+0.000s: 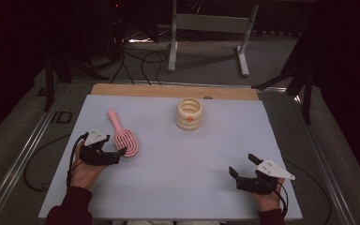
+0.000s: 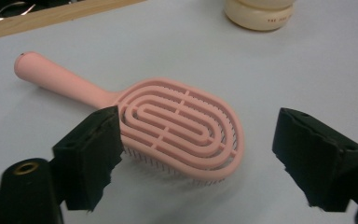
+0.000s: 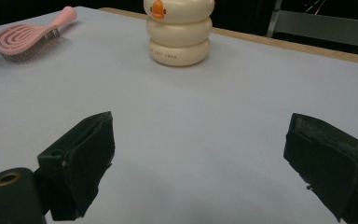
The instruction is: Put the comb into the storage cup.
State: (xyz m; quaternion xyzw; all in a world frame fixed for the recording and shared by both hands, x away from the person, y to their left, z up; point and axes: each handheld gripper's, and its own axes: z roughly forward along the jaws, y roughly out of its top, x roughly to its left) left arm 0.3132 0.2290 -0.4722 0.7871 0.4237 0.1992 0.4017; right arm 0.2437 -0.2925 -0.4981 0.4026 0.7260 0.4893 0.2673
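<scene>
High view places the pink hairbrush point(image 1: 123, 137) on the left half of the worktop point(image 1: 183, 164), with the left tool point(image 1: 115, 153) directly at the near end of the brush head. The brush's long axis runs diagonally: the handle points away from the person and to the left, and the oval head lies at the near end, toward the tool. The left tool is released; its jaws stand apart on either side of the head, the pads not pressing on it, so the brush rests free on the worktop. The right tool point(image 1: 241, 171) hovers well apart at the right near corner, also released and holding nothing, so the left hand point(image 1: 86, 171) is by far the nearer to the brush. A judgement: the coming move is a closure across the short width of the head, and this requires the jaws to stay square to the long axis. Left gripper view adds detail that the high view lacks: the bristles face down and one jaw sits just beside the junction of head and handle. Right gripper view shows the cream ringed container point(image 3: 179, 32) with its orange mark, standing upright beyond the brush.
</scene>
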